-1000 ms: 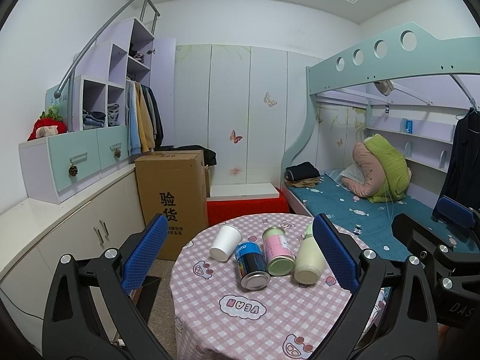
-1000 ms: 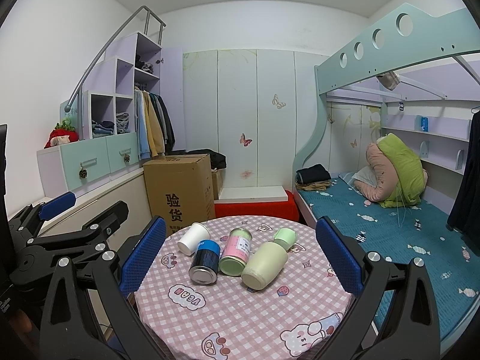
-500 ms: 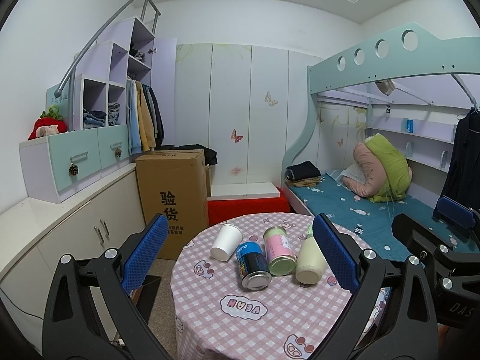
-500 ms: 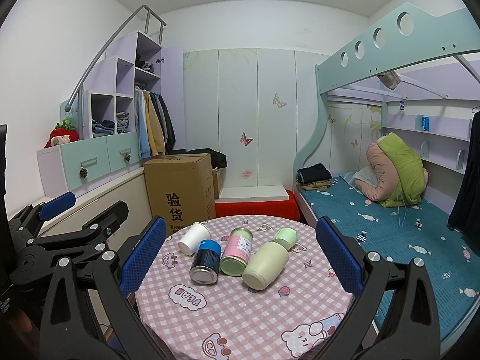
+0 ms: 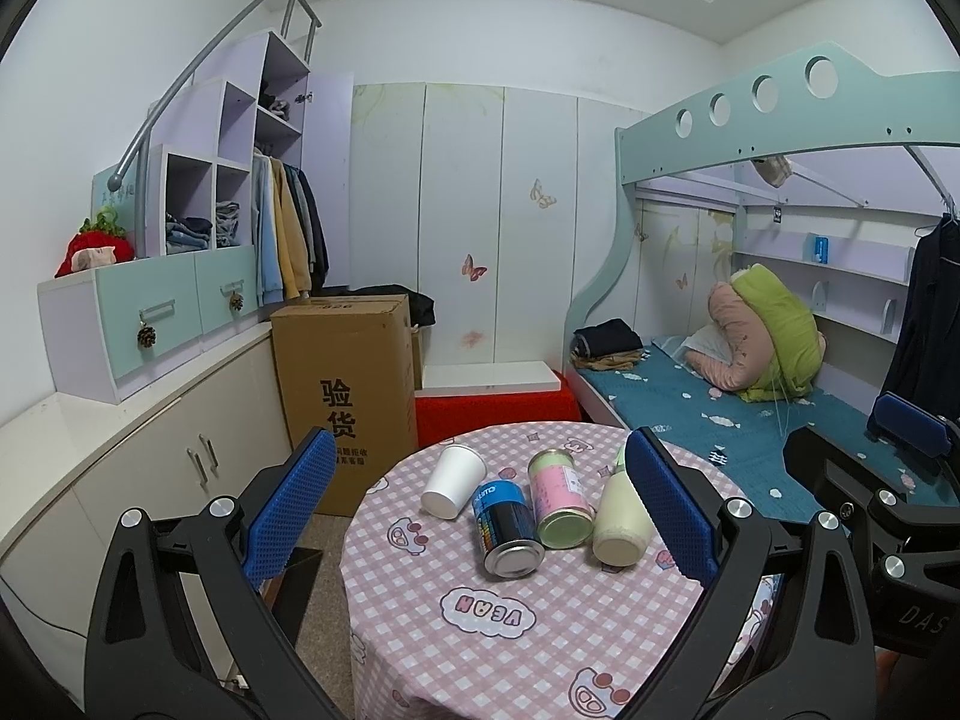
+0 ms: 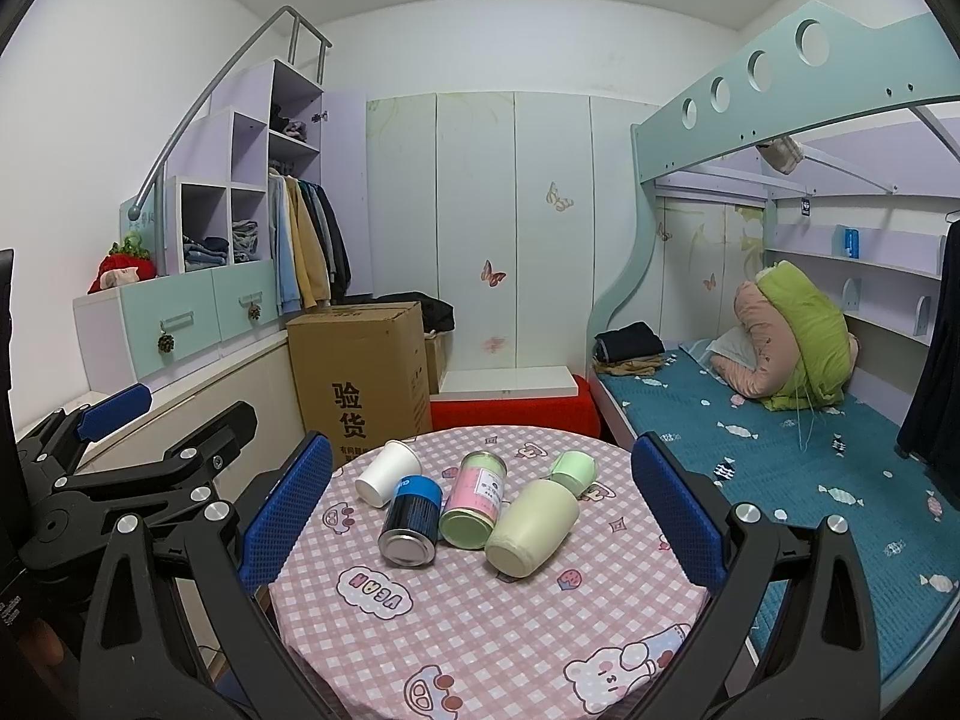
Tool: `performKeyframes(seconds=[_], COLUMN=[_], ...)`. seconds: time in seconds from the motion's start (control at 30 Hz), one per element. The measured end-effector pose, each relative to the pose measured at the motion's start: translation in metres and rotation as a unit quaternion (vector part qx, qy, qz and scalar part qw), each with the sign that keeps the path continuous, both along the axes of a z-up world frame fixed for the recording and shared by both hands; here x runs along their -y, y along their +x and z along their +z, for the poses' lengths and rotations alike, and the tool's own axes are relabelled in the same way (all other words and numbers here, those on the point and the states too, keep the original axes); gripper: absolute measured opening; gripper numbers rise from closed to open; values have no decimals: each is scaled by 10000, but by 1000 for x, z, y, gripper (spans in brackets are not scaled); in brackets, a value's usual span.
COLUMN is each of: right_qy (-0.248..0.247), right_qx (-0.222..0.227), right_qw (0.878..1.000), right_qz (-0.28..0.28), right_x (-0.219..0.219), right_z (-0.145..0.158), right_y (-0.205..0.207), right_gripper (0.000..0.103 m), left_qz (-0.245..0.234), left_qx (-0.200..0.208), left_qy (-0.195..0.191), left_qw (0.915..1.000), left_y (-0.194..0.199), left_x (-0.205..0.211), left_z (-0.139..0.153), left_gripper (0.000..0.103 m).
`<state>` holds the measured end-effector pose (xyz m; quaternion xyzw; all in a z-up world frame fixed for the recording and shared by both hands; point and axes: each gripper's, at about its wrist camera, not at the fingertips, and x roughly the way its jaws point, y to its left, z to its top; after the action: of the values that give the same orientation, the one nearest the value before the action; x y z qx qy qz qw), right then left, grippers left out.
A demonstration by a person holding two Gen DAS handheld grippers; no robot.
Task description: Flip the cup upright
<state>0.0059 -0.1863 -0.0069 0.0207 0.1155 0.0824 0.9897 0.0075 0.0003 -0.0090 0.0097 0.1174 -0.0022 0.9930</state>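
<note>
A white paper cup (image 5: 453, 481) lies on its side at the far left of a round table (image 5: 480, 630) with a pink checked cloth; it also shows in the right wrist view (image 6: 386, 473). Beside it lie a blue can (image 5: 507, 528), a pink can (image 5: 559, 498) and a cream bottle (image 5: 621, 519) with a green cap (image 6: 574, 470). My left gripper (image 5: 477, 513) is open and empty, held above the table's near side. My right gripper (image 6: 480, 516) is open and empty too, to the right of the left one.
A tall cardboard box (image 5: 345, 396) stands left behind the table. A low cabinet (image 5: 120, 480) runs along the left wall. A bunk bed (image 5: 750, 414) fills the right side. A red bench (image 5: 492, 411) sits behind the table.
</note>
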Motion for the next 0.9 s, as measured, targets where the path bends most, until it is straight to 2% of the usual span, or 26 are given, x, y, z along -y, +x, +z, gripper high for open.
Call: performKeyframes(seconds=[0.67, 0.73, 0.9], right_qy=[27, 35, 48], right_qx=[-88, -112, -202], right_qw=[10000, 9999, 9998], right_qz=[0, -2, -2], right_x=[-8, -8, -5], right_z=[-14, -16, -21], right_y=[18, 21, 31], right_gripper=[96, 96, 96], left_qz=[-10, -1, -9], left_qx=[-36, -59, -170], left_qy=[-9, -8, 10], left_qw=[10000, 10000, 9999], left_y=[8, 17, 30], left_x=[-5, -9, -6], left_z=[-12, -27, -38], left_gripper=[97, 97, 97])
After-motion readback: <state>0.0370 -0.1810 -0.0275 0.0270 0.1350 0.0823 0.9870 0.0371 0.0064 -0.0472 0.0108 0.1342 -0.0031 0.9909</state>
